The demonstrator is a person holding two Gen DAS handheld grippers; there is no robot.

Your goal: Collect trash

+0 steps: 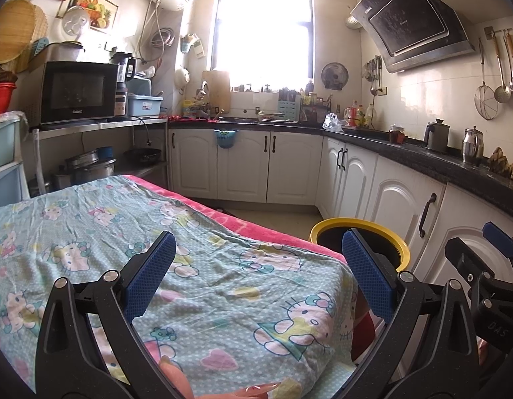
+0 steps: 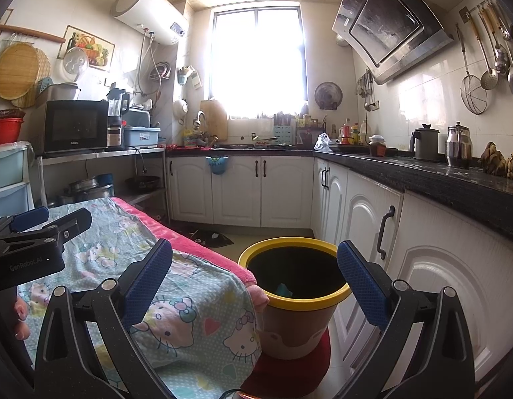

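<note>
A yellow-rimmed trash bin (image 2: 309, 297) stands on a red stool (image 2: 289, 372) beside the table, with a blue scrap (image 2: 284, 290) inside it. The bin also shows in the left wrist view (image 1: 356, 224). My right gripper (image 2: 255, 274) is open and empty, held just above and in front of the bin's mouth. My left gripper (image 1: 258, 272) is open and empty above the table's Hello Kitty cloth (image 1: 156, 249). The right gripper shows at the right edge of the left wrist view (image 1: 482, 266); the left gripper shows at the left of the right wrist view (image 2: 40, 232).
The cloth-covered table (image 2: 190, 316) has a pink towel edge (image 2: 196, 246). White cabinets (image 2: 372, 232) under a dark counter (image 2: 439, 176) run along the right and back. A microwave (image 1: 77, 91) sits on a metal shelf at left. Bare floor (image 1: 283, 219) lies beyond the bin.
</note>
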